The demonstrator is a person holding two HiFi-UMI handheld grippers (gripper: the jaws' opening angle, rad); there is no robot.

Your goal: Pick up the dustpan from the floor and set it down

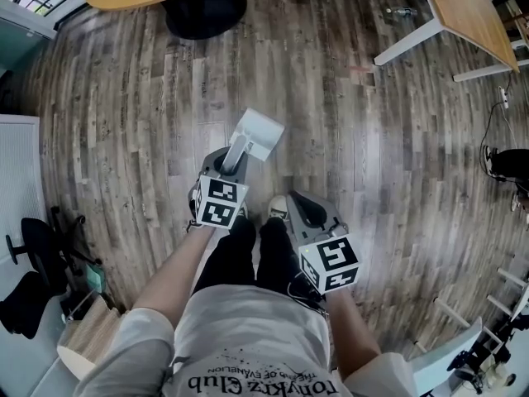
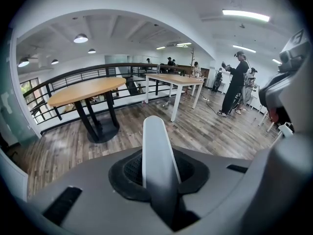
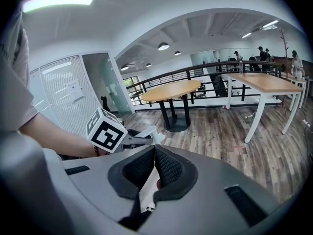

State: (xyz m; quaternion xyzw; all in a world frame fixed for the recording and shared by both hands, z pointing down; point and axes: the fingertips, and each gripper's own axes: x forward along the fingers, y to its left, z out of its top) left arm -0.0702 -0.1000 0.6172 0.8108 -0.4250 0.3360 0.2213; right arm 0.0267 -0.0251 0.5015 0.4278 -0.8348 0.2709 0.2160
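Looking down past the person's arms, I see the dustpan pinched by its handle in the left hand-held gripper. The pan end points forward, away from the person's shoes. The left gripper view shows the pale handle running straight up between the dark pads, which are clamped on either side of it. The right hand-held gripper hangs beside it, nearer the body. Its pads are pressed together with nothing between them, and it takes no part in the hold.

From where I stand the dustpan looks clear of the wooden floor, though I can't say how far. I judge the pick-up done and the setting-down in hand.

The next move calls for lowering the pan until its flat base rests on the boards ahead of the feet. The wrist should stay steady so the pan lands level, not on its front lip, and the pads should part only once it sits.
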